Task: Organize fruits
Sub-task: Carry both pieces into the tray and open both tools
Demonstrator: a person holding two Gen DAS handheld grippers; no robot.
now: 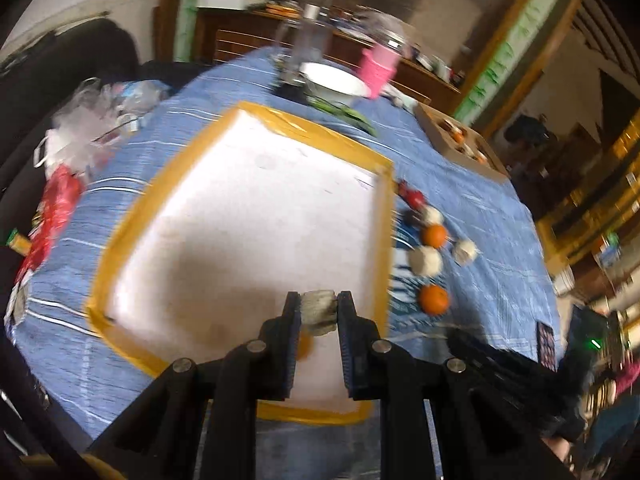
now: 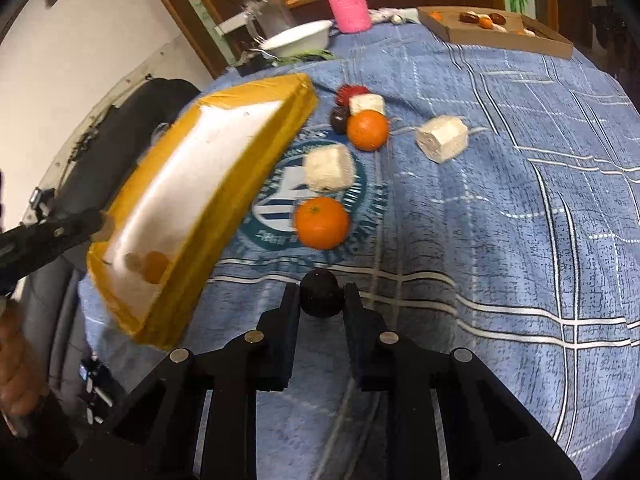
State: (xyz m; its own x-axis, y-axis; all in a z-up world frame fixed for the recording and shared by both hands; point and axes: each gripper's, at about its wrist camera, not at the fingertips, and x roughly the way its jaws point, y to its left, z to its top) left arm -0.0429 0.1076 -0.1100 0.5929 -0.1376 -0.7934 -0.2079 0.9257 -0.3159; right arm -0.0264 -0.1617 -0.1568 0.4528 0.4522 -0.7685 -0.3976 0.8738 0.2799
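Right now the left hand-held gripper [image 1: 319, 312] clamps a pale chunk [image 1: 318, 311] above the yellow-rimmed tray [image 1: 384, 240], while the right hand-held gripper [image 2: 321, 298] pinches a dark round fruit [image 2: 321, 292] over the blue-clothed desk [image 2: 500, 220], just short of an orange [image 2: 322, 223].

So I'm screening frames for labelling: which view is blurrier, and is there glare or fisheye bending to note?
Left wrist view: heavy motion blur smears the tray and the pale chunk in the left gripper; its white floor looks washed out. Right wrist view: sharper, though the near orange is smeared; cloth stripes bow toward the edges.
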